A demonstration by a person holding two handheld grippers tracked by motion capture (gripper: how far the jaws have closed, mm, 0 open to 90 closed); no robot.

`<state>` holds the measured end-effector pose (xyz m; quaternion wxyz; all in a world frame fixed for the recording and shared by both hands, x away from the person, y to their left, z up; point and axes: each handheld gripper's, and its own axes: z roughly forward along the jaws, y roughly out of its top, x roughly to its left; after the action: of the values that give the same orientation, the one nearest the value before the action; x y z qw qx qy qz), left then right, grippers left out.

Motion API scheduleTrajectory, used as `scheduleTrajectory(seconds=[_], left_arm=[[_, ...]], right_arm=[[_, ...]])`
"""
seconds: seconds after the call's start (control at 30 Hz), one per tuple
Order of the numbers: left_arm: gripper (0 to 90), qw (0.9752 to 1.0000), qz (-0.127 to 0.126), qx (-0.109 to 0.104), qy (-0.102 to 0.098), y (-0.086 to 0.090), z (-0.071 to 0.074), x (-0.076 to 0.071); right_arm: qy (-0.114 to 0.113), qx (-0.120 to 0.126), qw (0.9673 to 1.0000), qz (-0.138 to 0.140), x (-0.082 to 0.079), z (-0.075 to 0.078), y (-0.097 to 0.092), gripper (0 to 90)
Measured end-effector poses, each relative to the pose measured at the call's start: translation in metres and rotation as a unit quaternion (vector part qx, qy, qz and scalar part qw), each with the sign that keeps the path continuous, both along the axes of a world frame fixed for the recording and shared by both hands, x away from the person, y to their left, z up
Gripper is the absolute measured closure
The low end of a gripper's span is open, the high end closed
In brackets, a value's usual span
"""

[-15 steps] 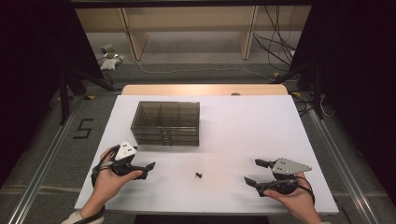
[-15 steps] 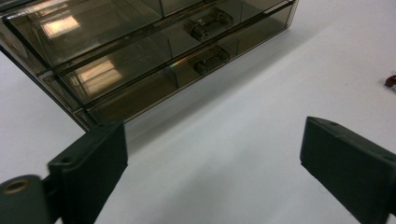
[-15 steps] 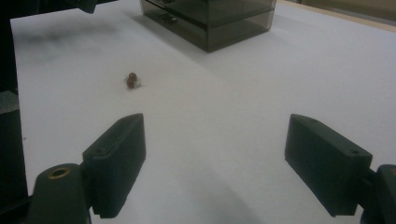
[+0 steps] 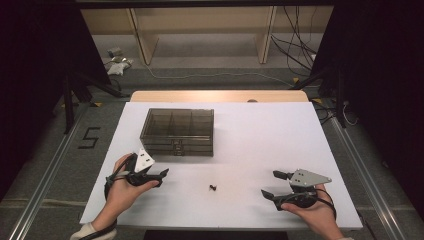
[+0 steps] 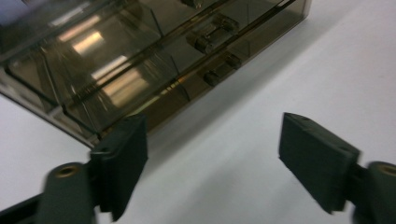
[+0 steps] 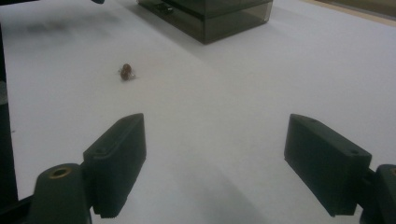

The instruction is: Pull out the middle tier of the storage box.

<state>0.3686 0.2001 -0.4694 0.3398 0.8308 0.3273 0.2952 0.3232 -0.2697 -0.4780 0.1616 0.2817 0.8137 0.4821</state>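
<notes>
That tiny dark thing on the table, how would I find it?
Start at the white table and its smoky clear compartment box. Come toward the near edge, midway between the two grippers: the small dark screw-like piece lies alone there, far tinier than anything around.

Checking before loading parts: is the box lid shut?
Shut. The box has its lid lying flat on the body, and the front latches sit closed across the seam.

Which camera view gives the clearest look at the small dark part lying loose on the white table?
The right gripper view: the small part lies close ahead, brownish and rounded. The high view shows the same part as a dark speck between both grippers.
</notes>
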Motion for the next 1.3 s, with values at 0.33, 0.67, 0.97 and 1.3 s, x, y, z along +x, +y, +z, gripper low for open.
scheduleTrajectory(seconds=[0.33, 0.67, 0.97, 1.3], left_arm=[[50.9, 0.9936, -0.043, 0.074, -0.074, -0.026, -0.011, 0.007], [59.0, 0.9707, -0.065, 0.179, -0.146, -0.041, -0.019, 0.013], [63.7, 0.9496, -0.072, 0.246, -0.181, -0.052, -0.024, 0.018], [67.2, 0.9339, -0.072, 0.289, -0.198, -0.056, -0.026, 0.020]], right_arm=[[-0.001, -0.008, 1.0000, 0.001, -0.001, 0.000, 0.003, 22.2], [0.000, -0.004, 1.0000, -0.001, -0.001, 0.000, 0.002, 23.0], [0.002, -0.004, 1.0000, 0.001, -0.001, 0.000, 0.003, 24.1], [0.002, -0.004, 1.0000, 0.001, -0.002, 0.000, 0.003, 24.6]])
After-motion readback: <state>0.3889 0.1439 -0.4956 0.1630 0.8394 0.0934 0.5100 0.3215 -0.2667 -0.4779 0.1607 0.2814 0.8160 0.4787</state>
